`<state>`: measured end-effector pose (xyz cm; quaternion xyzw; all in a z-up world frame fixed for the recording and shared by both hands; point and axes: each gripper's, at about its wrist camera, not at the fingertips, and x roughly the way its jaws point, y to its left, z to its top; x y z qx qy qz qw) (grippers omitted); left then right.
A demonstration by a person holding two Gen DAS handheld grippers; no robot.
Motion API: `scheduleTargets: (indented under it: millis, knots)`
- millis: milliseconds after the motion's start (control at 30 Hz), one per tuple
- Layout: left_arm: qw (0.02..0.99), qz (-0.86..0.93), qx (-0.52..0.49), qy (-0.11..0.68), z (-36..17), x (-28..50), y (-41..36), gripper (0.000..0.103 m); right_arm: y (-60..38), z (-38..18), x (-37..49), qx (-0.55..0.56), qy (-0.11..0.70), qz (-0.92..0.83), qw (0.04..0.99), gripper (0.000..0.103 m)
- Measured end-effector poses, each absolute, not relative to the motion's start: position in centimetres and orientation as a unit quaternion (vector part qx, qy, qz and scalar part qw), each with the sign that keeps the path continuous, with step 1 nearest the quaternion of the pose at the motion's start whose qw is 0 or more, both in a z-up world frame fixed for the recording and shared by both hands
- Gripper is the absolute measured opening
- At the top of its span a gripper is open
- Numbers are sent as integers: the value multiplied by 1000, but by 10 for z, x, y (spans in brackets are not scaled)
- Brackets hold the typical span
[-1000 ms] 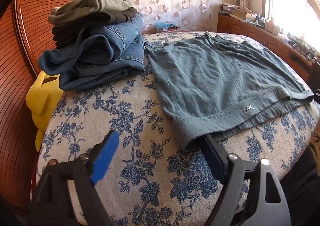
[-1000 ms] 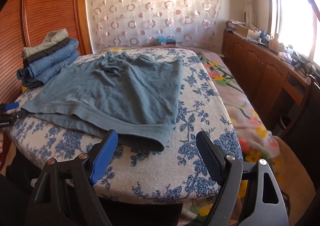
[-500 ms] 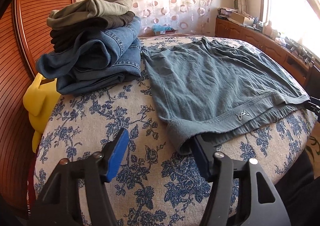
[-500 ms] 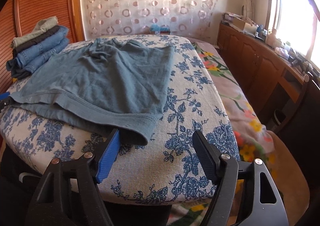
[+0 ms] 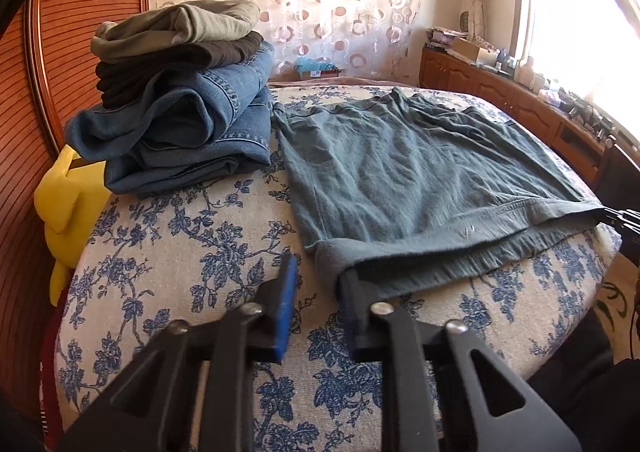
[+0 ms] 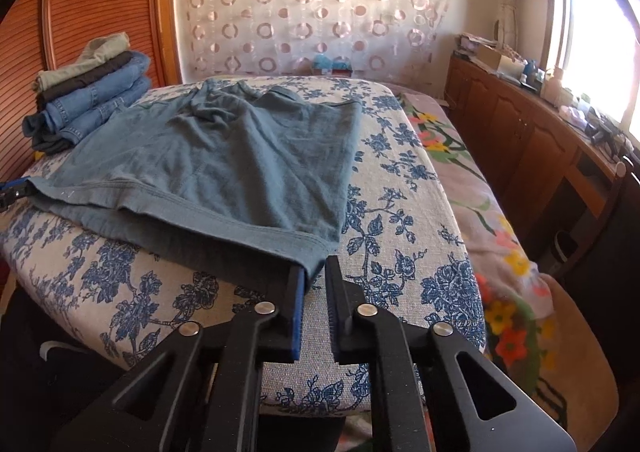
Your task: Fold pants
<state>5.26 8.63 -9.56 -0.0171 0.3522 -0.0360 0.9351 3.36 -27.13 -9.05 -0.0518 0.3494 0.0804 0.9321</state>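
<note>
Pinching the near right corner of the pants (image 6: 224,171) with the right gripper (image 6: 314,272), both pads pressing in tight on the hem and clamping the cloth between them. Closing the left gripper (image 5: 320,276) on the near left corner of the same garment: jaws narrowing, one finger tucking in under the hem, the blue pad (image 5: 286,292) of the other finger standing just beside the corner and not touching it, the corner of the cloth lying between the two.

Showing one pair of pants only in work, grey-green and short in the leg, lying spread flat across the middle of one padded table (image 5: 180,244) with a blue-flowered cover, the near hem running along the near edge from one gripper to the other and the far end lying creased toward the back.

Counting two grippers in all, each with two black fingers and blue pads, one at each near corner of the garment.

Counting one stack of folded clothes (image 5: 180,103) at the far left of the table, just beside the spread pants: four pieces as far as can be told, one olive on top, one dark under it, two of blue denim below.

Noting one yellow thing (image 5: 68,203) hanging just off the left edge of the table, one curtain (image 6: 312,11) patterned with rings at the back, one flowered bed (image 6: 472,179) to the right of the table, and one run of wooden cabinets (image 6: 520,131) under the window.
</note>
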Motion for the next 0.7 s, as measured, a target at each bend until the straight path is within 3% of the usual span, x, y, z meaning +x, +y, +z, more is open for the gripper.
scheduleTargets:
  millis: [67, 167, 700]
  knots:
    - [935, -45, -23, 351, -95, 51, 85, 6, -273, -89, 34, -47, 347, 84, 933, 4]
    - [938, -50, -29, 341, -90, 45, 83, 4, -274, -85, 32, -42, 342, 87, 935, 3]
    - [931, -62, -32, 358, -95, 19, 80, 3, -287, -81, 12, -39, 357, 104, 927, 2]
